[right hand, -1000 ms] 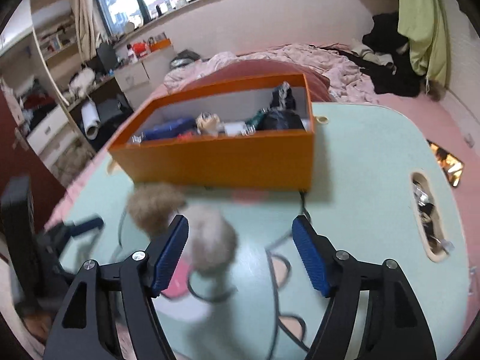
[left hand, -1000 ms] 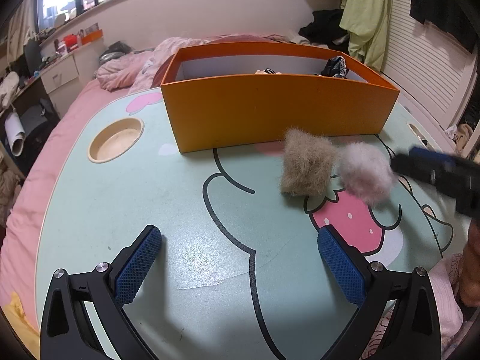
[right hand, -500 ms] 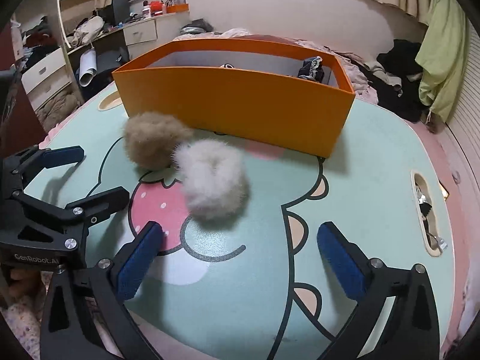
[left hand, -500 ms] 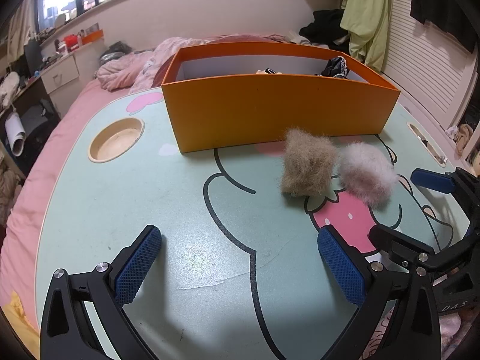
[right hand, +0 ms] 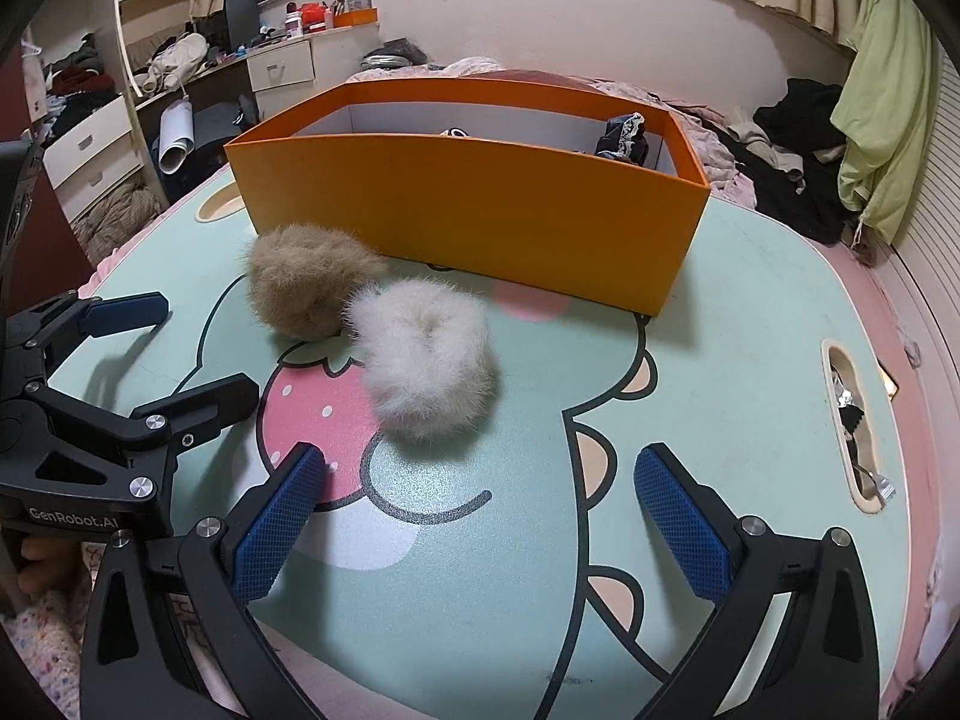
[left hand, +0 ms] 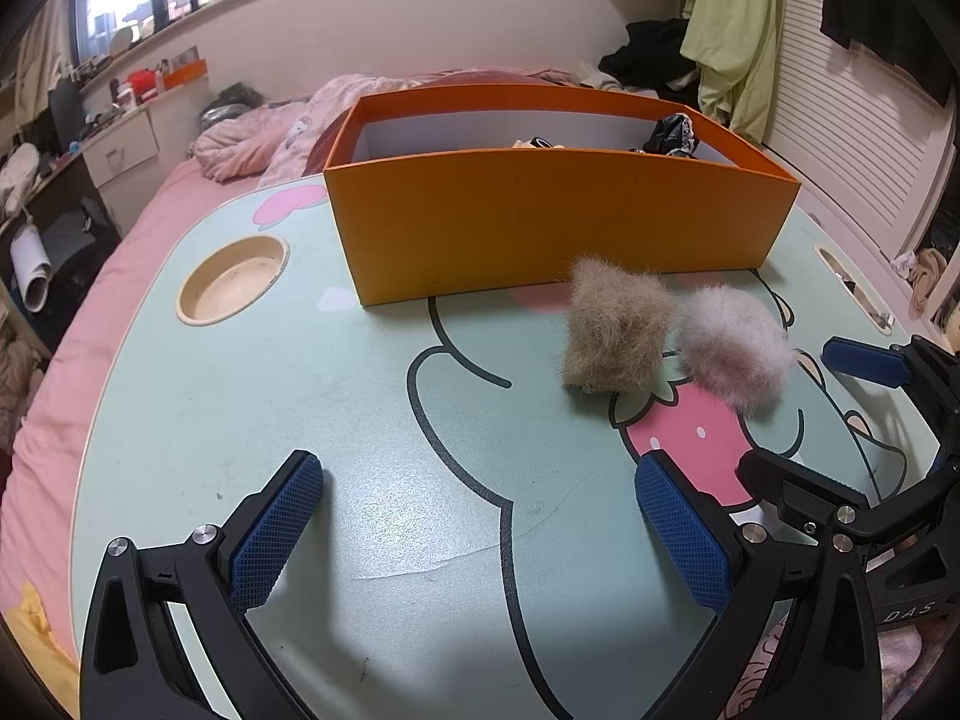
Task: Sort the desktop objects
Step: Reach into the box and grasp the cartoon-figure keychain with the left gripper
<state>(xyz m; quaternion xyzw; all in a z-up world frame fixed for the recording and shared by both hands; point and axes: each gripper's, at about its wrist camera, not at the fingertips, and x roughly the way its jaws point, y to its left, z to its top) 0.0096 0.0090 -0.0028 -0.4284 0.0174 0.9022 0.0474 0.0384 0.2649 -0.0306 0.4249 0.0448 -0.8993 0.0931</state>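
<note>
A brown fluffy scrunchie (left hand: 615,330) (right hand: 309,282) and a white fluffy scrunchie (left hand: 732,354) (right hand: 423,363) lie touching on the mint-green table, just in front of the orange box (left hand: 558,228) (right hand: 468,204). My right gripper (right hand: 480,468) (left hand: 804,414) is wide open and empty. It hovers low over the table, a short way back from the white scrunchie. My left gripper (left hand: 477,480) (right hand: 198,348) is also open and empty, nearer the table's front edge, with the brown scrunchie ahead to its right.
The box holds several small items, among them a dark crumpled thing (right hand: 624,135) at its right end. The table (left hand: 240,420) has a round cup recess (left hand: 234,279) at the left and a narrow slot (right hand: 855,426) at the right. Pink bedding surrounds it.
My right gripper's jaws have spread wide and it has drawn back and lower. The white scrunchie, blurred before, now lies still beside the brown one. The left gripper has not moved.
</note>
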